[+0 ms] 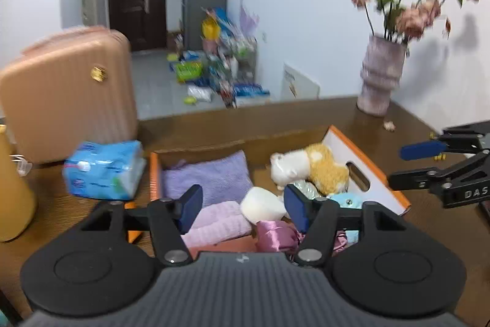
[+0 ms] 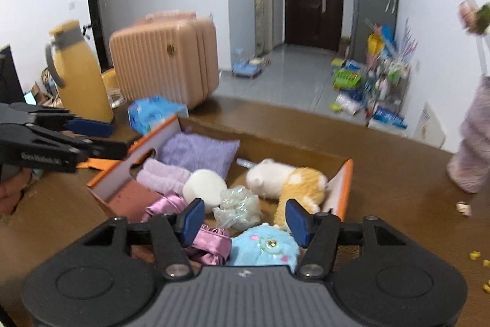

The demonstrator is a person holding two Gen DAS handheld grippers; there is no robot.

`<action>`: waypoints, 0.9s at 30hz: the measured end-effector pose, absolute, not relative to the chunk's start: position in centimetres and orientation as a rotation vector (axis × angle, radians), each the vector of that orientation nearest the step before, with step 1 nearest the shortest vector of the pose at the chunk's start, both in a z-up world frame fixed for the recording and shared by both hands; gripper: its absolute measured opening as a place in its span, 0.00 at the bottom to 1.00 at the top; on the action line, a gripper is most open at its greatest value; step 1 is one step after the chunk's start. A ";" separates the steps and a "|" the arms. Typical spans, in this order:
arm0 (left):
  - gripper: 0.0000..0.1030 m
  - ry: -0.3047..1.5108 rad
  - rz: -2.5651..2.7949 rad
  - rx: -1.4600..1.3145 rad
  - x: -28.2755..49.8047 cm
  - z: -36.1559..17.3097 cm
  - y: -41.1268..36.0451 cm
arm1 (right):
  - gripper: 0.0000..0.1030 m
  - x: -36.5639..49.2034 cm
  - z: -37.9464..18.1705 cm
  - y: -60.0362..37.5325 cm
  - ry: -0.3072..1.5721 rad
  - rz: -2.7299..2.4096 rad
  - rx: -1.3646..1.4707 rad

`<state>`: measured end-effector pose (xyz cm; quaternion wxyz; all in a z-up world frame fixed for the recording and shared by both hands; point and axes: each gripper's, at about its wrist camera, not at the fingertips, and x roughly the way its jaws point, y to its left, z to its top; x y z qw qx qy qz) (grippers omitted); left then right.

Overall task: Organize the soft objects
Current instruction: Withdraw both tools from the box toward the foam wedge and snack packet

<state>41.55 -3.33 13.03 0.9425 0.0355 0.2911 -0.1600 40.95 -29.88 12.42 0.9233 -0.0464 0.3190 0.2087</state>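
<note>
An orange-edged cardboard box [image 1: 369,170] [image 2: 344,183] lies on the brown table. Inside it are a purple towel [image 1: 211,176] [image 2: 196,150], a pink folded towel [image 1: 217,222] [image 2: 163,178], a white round cushion [image 1: 265,204] [image 2: 203,184], a white-and-yellow plush [image 1: 315,166] [image 2: 288,181], a shiny pink cloth [image 1: 272,235] [image 2: 211,239], a pale mesh puff [image 2: 239,207] and a blue plush [image 2: 265,244]. My left gripper [image 1: 243,209] hangs open above the box with nothing between its pads. My right gripper [image 2: 245,219] is open too, over the blue plush and puff, empty.
A blue tissue pack [image 1: 104,170] [image 2: 153,112] lies left of the box. Behind stand a pink suitcase [image 1: 67,91] [image 2: 165,60] and a yellow jug [image 2: 81,72]. A vase of pink flowers [image 1: 379,75] stands at the table's far right. Small yellow bits [image 2: 477,259] dot the table.
</note>
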 end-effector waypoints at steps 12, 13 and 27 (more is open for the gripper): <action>0.79 0.363 -0.126 -0.044 26.1 11.2 -1.2 | 0.71 28.1 11.7 -31.3 0.390 0.316 -0.013; 0.80 0.360 -0.126 -0.056 24.7 10.4 -1.3 | 0.71 26.4 10.9 -31.3 0.372 0.322 -0.017; 0.83 0.503 -0.092 -0.108 17.6 3.3 -2.2 | 0.73 14.9 1.4 -32.3 0.441 0.205 0.110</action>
